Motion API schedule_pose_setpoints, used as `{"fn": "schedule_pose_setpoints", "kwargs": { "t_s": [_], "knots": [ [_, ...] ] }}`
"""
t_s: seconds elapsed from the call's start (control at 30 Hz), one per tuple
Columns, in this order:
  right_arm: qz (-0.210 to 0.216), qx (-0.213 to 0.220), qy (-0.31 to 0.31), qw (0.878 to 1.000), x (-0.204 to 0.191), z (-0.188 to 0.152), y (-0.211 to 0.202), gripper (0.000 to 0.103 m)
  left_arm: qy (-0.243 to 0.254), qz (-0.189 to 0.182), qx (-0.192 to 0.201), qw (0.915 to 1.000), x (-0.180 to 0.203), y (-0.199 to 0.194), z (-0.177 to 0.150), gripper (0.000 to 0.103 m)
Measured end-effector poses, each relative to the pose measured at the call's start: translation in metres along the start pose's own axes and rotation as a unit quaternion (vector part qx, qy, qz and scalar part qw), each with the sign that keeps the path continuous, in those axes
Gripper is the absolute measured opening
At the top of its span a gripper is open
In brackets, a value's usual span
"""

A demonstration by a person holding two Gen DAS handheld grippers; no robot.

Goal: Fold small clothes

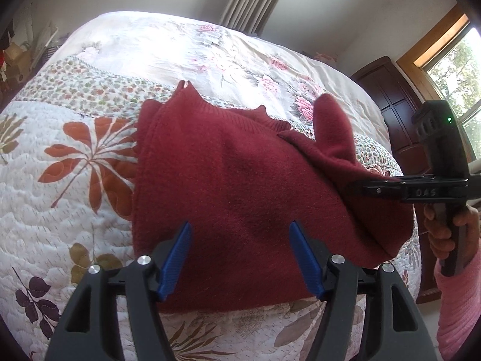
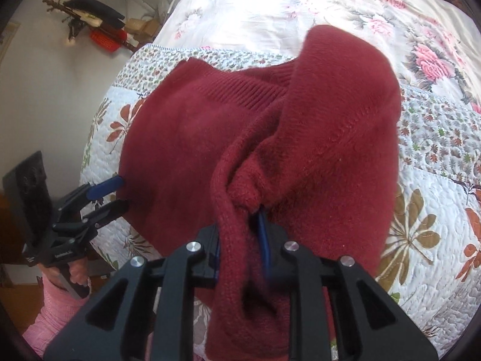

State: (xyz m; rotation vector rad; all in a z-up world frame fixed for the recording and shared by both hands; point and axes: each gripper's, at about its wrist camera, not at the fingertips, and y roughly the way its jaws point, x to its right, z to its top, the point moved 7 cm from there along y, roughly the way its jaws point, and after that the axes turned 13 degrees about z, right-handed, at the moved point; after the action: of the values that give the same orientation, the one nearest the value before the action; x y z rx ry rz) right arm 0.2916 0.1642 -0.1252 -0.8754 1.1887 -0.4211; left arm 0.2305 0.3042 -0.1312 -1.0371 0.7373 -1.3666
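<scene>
From the left wrist, the dark red knitted sweater [image 1: 240, 186] lies on the quilted floral bedspread [image 1: 75, 165]; the left gripper [image 1: 240, 240] hovers over its near hem, fingers apart. From the right wrist, the right gripper [image 2: 240, 237] is clamped on a bunched sleeve; carry it across smoothly, keeping edges aligned. No containers show.

The left gripper [image 1: 240, 236] has black arms, ribbed blue fingers [image 1: 177, 258] and silver round screws behind the jaws. The right gripper [image 2: 240, 234] looks the same. The person wears a pink knitted sleeve [image 1: 460, 303].
</scene>
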Motion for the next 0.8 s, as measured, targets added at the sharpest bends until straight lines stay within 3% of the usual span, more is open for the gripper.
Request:
{"fn": "schedule_pose_setpoints", "kwargs": {
  "t_s": [0.03, 0.1, 0.2, 0.37, 0.53, 0.67, 0.8],
  "knots": [
    [0.002, -0.001, -0.001, 1.000, -0.002, -0.002, 0.000, 0.027, -0.001, 0.000, 0.000, 1.0000, 0.000, 0.000, 0.000, 0.068],
    [0.021, 0.003, 0.000, 1.000, -0.008, -0.002, -0.001, 0.047, -0.002, -0.003, -0.002, 1.0000, 0.001, 0.000, -0.001, 0.068],
    [0.025, 0.009, -0.015, 1.000, -0.022, -0.004, -0.007, 0.050, -0.001, -0.009, -0.003, 1.0000, 0.006, 0.000, 0.000, 0.068],
    [0.094, 0.021, -0.005, 0.995, -0.041, -0.006, -0.033, 0.050, 0.001, -0.025, -0.004, 0.9997, 0.017, -0.001, 0.003, 0.068],
    [0.034, 0.071, -0.007, 0.997, -0.020, -0.009, -0.081, 0.050, 0.012, -0.028, -0.003, 0.9995, 0.029, -0.003, 0.004, 0.069],
    [-0.010, 0.098, 0.028, 0.995, 0.029, -0.024, -0.105, 0.050, 0.017, -0.033, -0.007, 0.9993, 0.039, -0.002, 0.004, 0.069],
    [-0.049, 0.099, 0.068, 0.992, 0.081, -0.049, -0.103, 0.050, 0.019, -0.044, -0.011, 0.9988, 0.054, -0.001, 0.008, 0.069]
  ]
}}
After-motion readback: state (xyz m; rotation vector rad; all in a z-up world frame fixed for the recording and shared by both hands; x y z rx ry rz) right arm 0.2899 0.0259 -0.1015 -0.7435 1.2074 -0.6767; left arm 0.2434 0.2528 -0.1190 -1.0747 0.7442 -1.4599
